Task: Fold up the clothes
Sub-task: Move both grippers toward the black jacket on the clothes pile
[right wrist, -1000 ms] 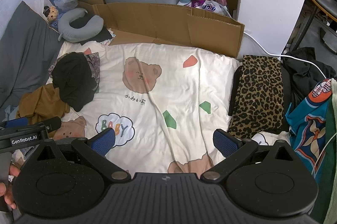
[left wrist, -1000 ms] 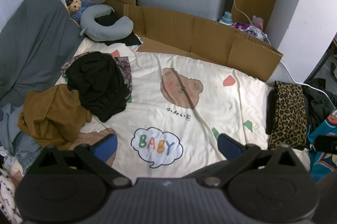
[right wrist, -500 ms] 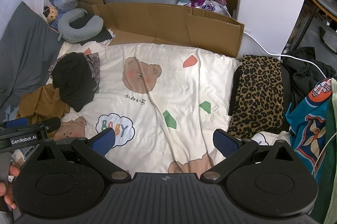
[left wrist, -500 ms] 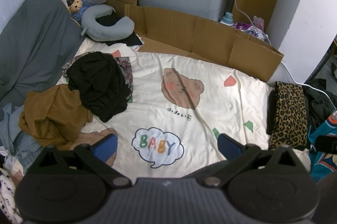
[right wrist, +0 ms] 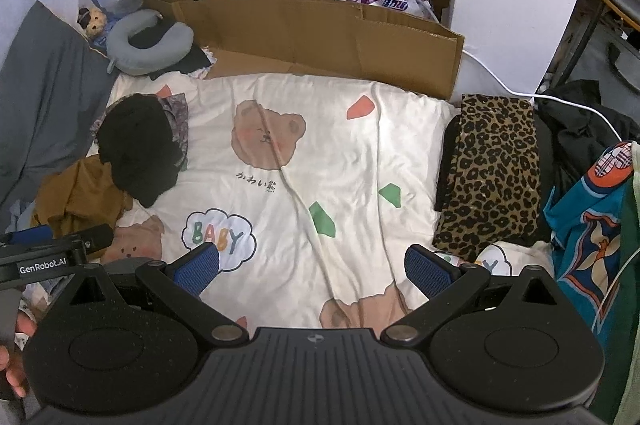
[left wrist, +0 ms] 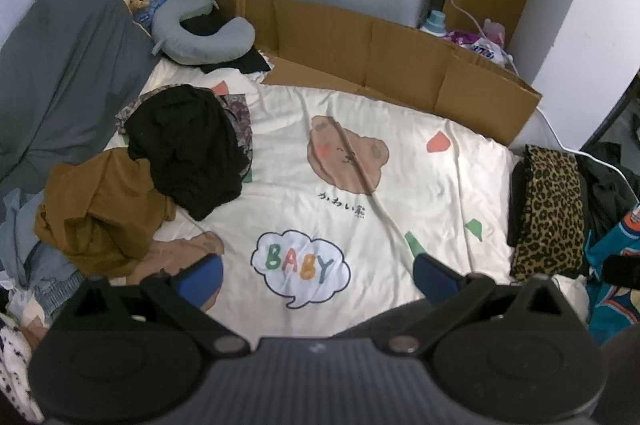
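1. Your left gripper (left wrist: pixel 316 277) hangs above the near edge of the quilt (left wrist: pixel 360 209), jaws spread wide and holding nothing; the blue pads (left wrist: pixel 202 275) are well apart.
2. Your right gripper (right wrist: pixel 314 263) sits the same way over the quilt, jaws spread, empty.
3. In the right view your left gripper's side shows at the left edge, with part of your hand (right wrist: pixel 14 365) below it.
4. Just past your left gripper's fingertips lies the "BABY" cloud print (left wrist: pixel 301 267), flat on the quilt.
5. Ahead and left of your left gripper is the brown garment (left wrist: pixel 100 209), crumpled in a heap.
6. Beyond it, overlapping its far edge, lies the black garment (left wrist: pixel 188 149), also bunched, on top of a patterned cloth (left wrist: pixel 240 117).
7. Ahead and right of your right gripper is the leopard cloth (right wrist: pixel 492 173), folded into a neat rectangle at the quilt's right edge.
8. Right of that, dark clothes (right wrist: pixel 576 129) and a teal garment (right wrist: pixel 588 237) are piled.
9. Farther on, a cardboard sheet (right wrist: pixel 320 37) borders the quilt's far side.
10. Far left, a neck pillow (left wrist: pixel 200 37) lies by a grey pillow (left wrist: pixel 60 65).
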